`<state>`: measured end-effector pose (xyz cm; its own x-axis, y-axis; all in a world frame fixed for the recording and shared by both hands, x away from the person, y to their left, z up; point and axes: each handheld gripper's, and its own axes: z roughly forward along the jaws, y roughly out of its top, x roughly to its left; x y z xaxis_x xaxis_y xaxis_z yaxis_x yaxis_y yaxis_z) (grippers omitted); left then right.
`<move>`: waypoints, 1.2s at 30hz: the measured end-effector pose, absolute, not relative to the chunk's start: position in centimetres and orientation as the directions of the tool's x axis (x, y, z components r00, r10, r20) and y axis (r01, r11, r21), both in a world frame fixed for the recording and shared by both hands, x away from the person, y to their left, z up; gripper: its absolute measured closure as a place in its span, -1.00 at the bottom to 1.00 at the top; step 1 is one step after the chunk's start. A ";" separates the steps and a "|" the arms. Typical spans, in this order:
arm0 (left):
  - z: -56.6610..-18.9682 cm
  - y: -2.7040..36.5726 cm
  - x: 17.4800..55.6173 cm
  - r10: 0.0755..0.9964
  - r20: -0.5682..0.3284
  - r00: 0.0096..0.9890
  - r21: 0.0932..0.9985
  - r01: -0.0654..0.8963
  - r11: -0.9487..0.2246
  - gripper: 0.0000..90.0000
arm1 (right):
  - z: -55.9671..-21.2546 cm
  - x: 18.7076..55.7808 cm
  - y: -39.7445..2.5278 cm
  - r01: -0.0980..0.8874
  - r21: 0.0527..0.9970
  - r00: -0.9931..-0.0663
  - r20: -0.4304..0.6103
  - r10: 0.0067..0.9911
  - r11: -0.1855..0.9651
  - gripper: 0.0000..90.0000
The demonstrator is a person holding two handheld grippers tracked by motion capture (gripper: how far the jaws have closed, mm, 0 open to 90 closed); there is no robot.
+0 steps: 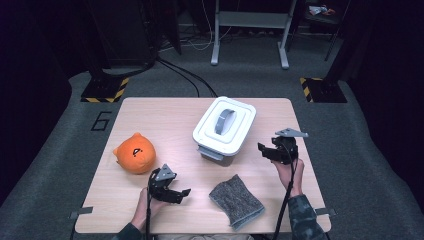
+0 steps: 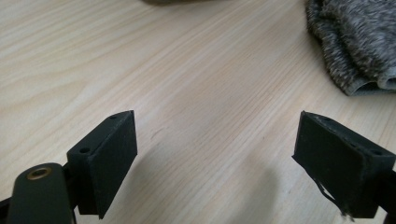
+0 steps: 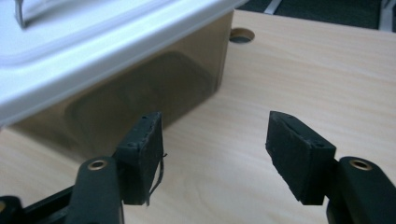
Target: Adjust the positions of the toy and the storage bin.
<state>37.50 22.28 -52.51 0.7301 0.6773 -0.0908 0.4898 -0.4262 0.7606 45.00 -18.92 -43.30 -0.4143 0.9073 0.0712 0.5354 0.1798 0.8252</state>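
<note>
Approach step. Left gripper spread, empty, near the tabletop's front edge, aimed at grey cloth just beside it. Right gripper spread, empty, beside lidded container at centre. Next move likely: close in, pinch cloth edge.

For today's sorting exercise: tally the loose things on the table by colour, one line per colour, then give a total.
Orange: 1, the plush toy
White: 1, the lidded box
Grey: 1, the knitted cloth
Total: 3
</note>
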 end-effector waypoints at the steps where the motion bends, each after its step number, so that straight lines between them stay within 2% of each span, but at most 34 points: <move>1: -52.6 22.4 37.5 0.680 -0.092 0.727 0.760 0.493 -0.424 -0.71 | -43.0 45.6 -18.7 0.535 0.828 -0.417 0.081 0.905 0.172 -0.16; 11: -52.9 22.1 37.2 0.685 -0.041 0.727 0.745 0.480 -0.464 -0.71 | -41.8 48.9 -17.4 0.539 0.834 -0.439 0.163 0.884 0.115 -0.07; 15: -52.9 21.7 36.9 0.683 0.013 0.730 0.733 0.457 -0.503 -0.71 | -41.3 49.5 -16.9 0.538 0.834 -0.452 0.164 0.877 0.121 -0.02; 23: -52.9 21.8 36.9 0.686 0.018 0.727 0.735 0.456 -0.502 -0.71 | -41.0 50.0 -15.8 0.541 0.826 -0.461 0.135 0.877 0.156 0.24; 36: -53.0 21.7 36.9 0.690 0.022 0.724 0.736 0.455 -0.501 -0.71 | -41.0 51.6 -15.3 0.557 0.813 -0.434 0.113 0.894 0.168 0.23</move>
